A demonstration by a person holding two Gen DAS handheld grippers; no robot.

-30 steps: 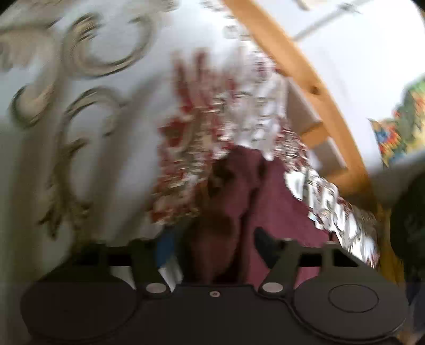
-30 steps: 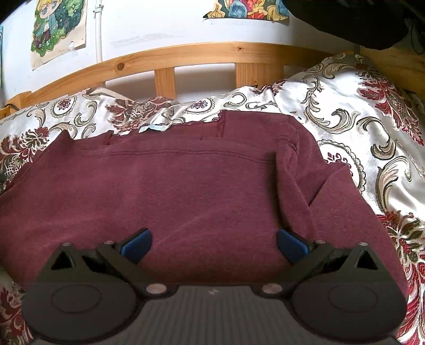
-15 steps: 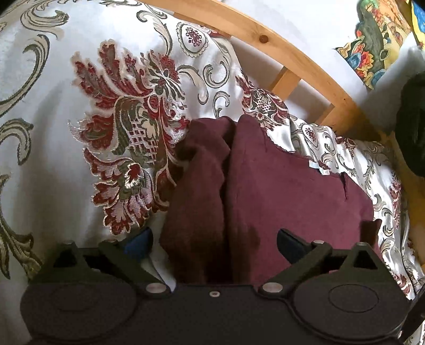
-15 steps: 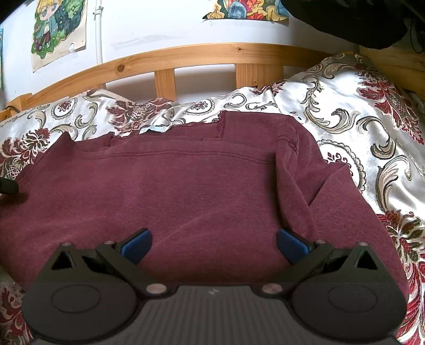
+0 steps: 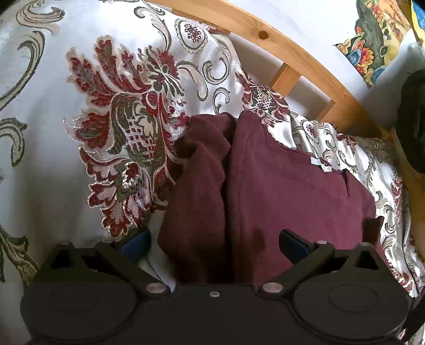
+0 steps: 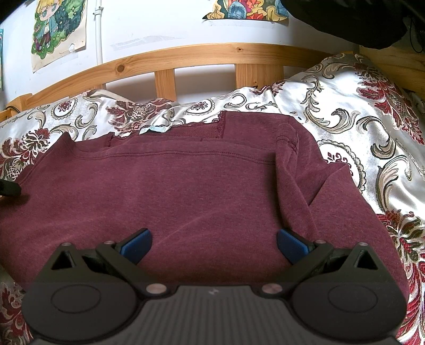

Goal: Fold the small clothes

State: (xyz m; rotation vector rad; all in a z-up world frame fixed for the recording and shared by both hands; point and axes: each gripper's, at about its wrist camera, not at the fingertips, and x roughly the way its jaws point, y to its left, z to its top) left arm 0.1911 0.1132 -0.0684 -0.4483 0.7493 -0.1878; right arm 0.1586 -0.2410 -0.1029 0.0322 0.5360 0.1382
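Note:
A maroon sweatshirt (image 6: pixel 186 196) lies spread on a floral bedspread (image 6: pixel 372 132), its right sleeve folded in over the body. My right gripper (image 6: pixel 213 242) is open and empty, just above the garment's near edge. My left gripper (image 5: pixel 213 241) is open, over the garment's left side (image 5: pixel 279 191), where a bunched fold (image 5: pixel 202 185) lies between the fingers. One left finger tip (image 6: pixel 9 188) shows at the far left edge of the right wrist view.
A wooden bed rail (image 6: pixel 202 58) with slats runs behind the bedspread. Posters (image 6: pixel 58 29) hang on the white wall. A dark object (image 6: pixel 345 18) sits at the upper right. The bedspread (image 5: pixel 66 159) extends left of the garment.
My left gripper has swung from a blurred, close view to a steadier one over the garment's left edge, and its tip has come into the right wrist view. My right gripper has stayed still.

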